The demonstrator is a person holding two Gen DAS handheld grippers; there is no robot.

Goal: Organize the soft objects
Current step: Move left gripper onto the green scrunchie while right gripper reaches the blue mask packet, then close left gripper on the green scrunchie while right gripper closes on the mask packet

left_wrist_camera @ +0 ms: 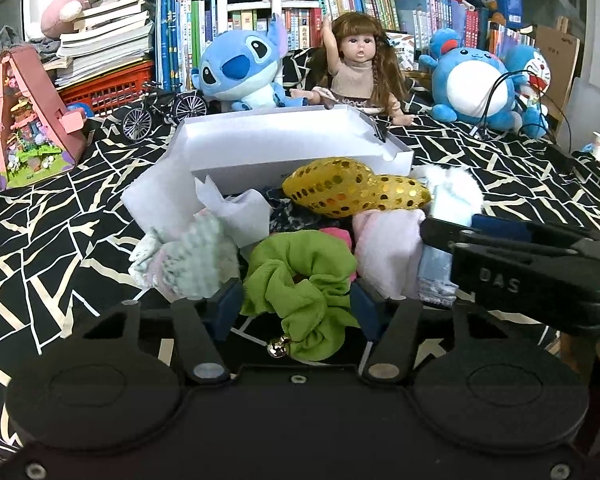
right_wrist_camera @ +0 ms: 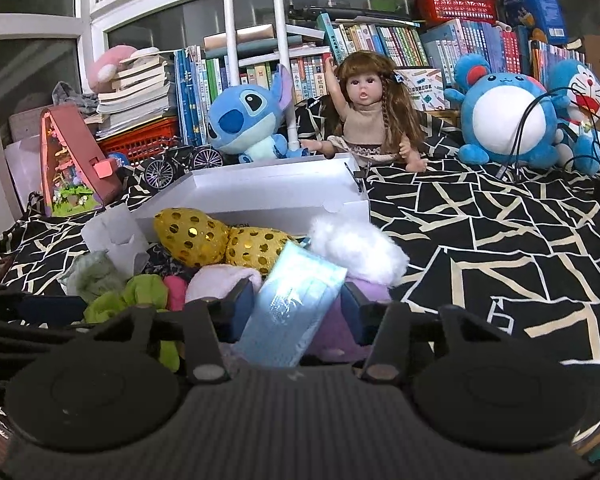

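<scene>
A heap of soft things lies on the black-and-cream patterned cloth in front of an empty white box (left_wrist_camera: 308, 164). My left gripper (left_wrist_camera: 296, 310) is shut on a green scrunchie (left_wrist_camera: 300, 280) with a small gold bell, its blue pads pressing on both sides. My right gripper (right_wrist_camera: 296, 306) is shut on a light blue packet (right_wrist_camera: 296, 300), which stands tilted between its pads. In the left wrist view the right gripper's finger (left_wrist_camera: 452, 236) reaches in from the right. The heap also holds a gold sequin cushion (left_wrist_camera: 352, 188), a white fluffy piece (right_wrist_camera: 356, 248), a pink cloth (left_wrist_camera: 384, 248) and a pale knitted item (left_wrist_camera: 188, 260).
Behind the box sit a blue Stitch plush (left_wrist_camera: 236, 68), a doll (left_wrist_camera: 356, 64) and a round blue plush (left_wrist_camera: 472, 80). A toy bicycle (left_wrist_camera: 160, 112) and a pink triangular model house (left_wrist_camera: 28, 120) stand at the left. Books line the back.
</scene>
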